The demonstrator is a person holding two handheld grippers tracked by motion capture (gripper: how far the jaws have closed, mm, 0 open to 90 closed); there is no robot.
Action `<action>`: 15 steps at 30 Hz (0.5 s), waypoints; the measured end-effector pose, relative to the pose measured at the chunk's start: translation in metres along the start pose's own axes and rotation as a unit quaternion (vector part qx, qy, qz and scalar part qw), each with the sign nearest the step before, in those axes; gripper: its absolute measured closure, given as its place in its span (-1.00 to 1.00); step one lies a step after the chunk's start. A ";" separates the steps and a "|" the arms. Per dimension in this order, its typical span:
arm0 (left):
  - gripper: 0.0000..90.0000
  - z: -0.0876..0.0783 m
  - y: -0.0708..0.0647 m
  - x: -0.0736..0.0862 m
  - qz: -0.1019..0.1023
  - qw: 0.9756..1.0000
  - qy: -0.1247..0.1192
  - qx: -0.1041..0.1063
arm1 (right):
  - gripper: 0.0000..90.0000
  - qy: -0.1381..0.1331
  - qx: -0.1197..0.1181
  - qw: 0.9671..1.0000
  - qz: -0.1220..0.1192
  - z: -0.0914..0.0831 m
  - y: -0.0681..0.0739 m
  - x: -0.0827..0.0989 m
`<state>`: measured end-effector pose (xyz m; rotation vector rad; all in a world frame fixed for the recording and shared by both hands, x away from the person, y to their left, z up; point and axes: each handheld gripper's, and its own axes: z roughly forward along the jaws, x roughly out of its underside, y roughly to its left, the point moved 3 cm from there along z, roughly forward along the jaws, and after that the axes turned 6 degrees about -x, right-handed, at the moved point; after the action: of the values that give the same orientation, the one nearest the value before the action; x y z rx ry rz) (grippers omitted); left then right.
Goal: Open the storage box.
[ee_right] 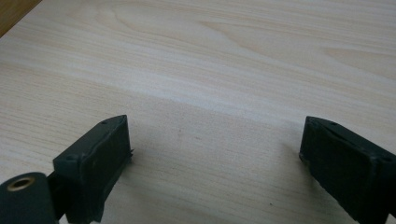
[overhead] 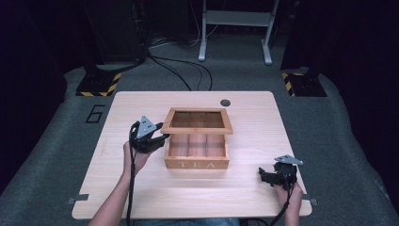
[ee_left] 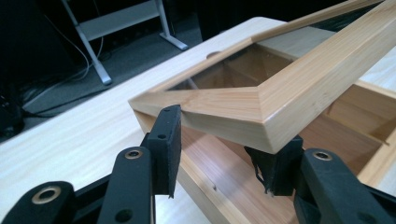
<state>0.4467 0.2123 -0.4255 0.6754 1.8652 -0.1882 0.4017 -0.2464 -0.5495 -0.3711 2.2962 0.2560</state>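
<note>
Wooden tea box (overhead: 196,158) near the middle of the pale wooden table (overhead: 141,197), the word TEA across its front wall. Inside, compartments set off by thin wooden dividers. Hinged lid (overhead: 197,121), a wooden frame round a clear pane, raised and tilted back over the rear of the box, front edge well above the box walls.

Left gripper (overhead: 160,135) at the lid's front left corner, held in the person's left hand (overhead: 135,157), grey three-cornered plate on top, cable trailing down along the forearm. In the left gripper view, black jaws either side of that lid corner (ee_left: 243,109): left pad (ee_left: 166,144) just beside the frame's side face, right pad (ee_left: 275,163) tucked under the frame's lower edge. Jaws only narrowly apart, about as wide as the frame between them; cannot tell for sure whether the pads press on the wood or merely flank it. Box interior and open compartments visible below and behind the raised corner.

Right gripper (overhead: 264,175) low over the table's front right area, well apart from the box, held in the right hand (overhead: 289,195). In the right gripper view, jaws spread wide with bare table (ee_right: 210,70) between them, holding nothing.

Small dark round hole (overhead: 225,102) in the tabletop beyond the box.
</note>
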 end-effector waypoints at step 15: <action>0.17 0.004 -0.012 0.038 -0.040 0.999 0.018 0.026 | -0.82 0.000 0.000 1.000 0.001 0.000 0.000 0.000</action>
<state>0.4344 0.2139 -0.4636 0.6439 1.9296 -0.2795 0.4016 -0.2463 -0.5495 -0.3689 2.2975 0.2568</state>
